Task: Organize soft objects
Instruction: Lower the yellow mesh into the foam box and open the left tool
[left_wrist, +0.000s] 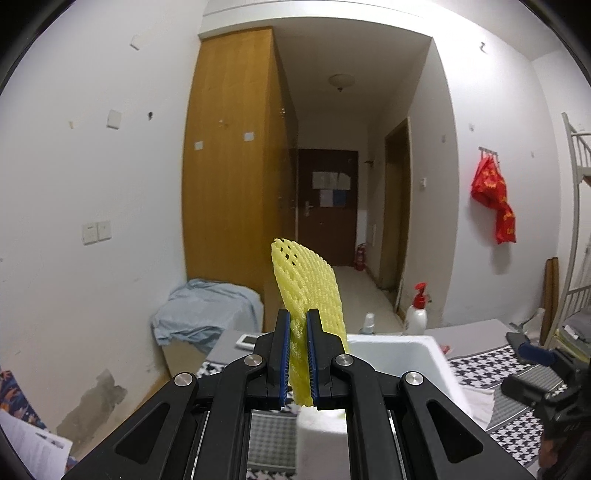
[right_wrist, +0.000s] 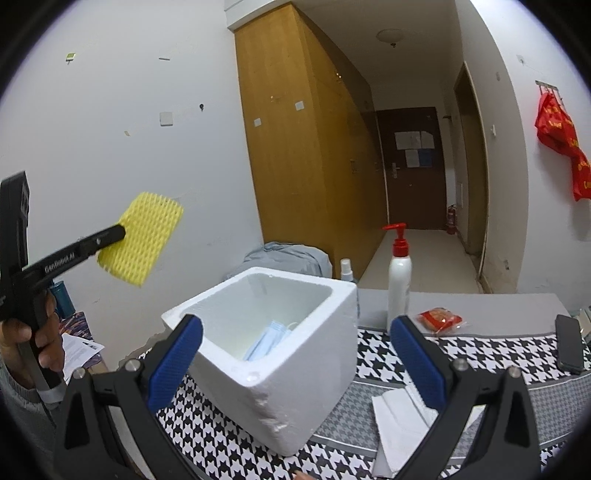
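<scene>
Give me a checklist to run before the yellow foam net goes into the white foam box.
1. Left gripper shut on the yellow foam net: ok.
2. White foam box open on top: ok.
3. Room left beside the blue masks inside: ok.
4. Net held directly above the opening: not ok, it is off to the box's left.
5. Right gripper open and empty: ok.

Looking like a dormitory room: tall wooden wardrobe (left_wrist: 236, 155) lining the white wall, dark entrance door (left_wrist: 327, 206) closing a narrow hallway, white metal bunk-bed frame (left_wrist: 576, 221) standing at the right.
</scene>
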